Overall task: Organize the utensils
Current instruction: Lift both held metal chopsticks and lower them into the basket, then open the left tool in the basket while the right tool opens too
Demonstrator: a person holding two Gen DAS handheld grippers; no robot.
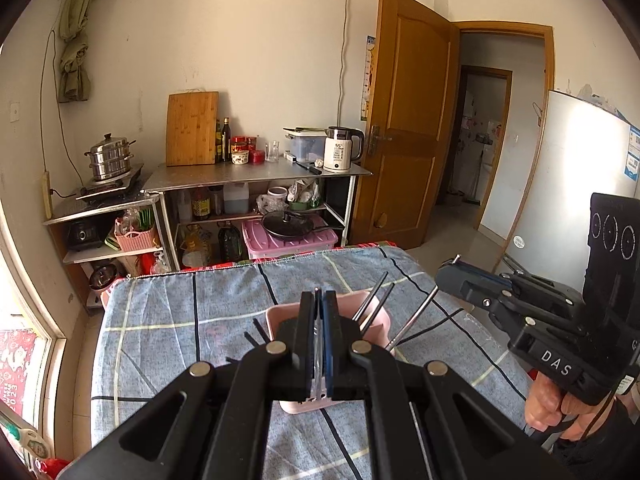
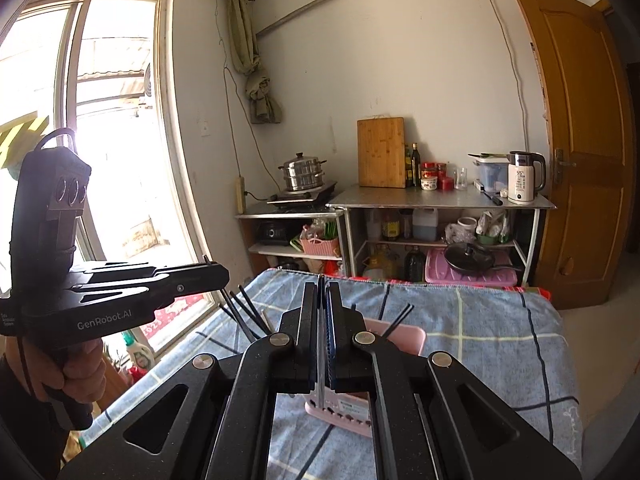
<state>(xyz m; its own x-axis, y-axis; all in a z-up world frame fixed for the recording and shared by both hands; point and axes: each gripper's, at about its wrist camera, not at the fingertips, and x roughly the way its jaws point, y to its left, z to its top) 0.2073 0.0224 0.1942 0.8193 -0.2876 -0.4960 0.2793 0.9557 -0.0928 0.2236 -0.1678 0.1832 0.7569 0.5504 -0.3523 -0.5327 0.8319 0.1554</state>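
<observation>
Both the left gripper and right gripper are each clamping 1 thin utensil above the pink holder, which is sitting on the checked tablecloth with dark chopsticks leaning inside.

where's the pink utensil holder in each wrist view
Left wrist: the pink utensil holder sits low centre on the plaid cloth, mostly hidden behind the left gripper.
Right wrist: the holder is low centre, slightly right, behind the right gripper.
Shared landmark: the wooden cutting board leaning against the far wall.
</observation>
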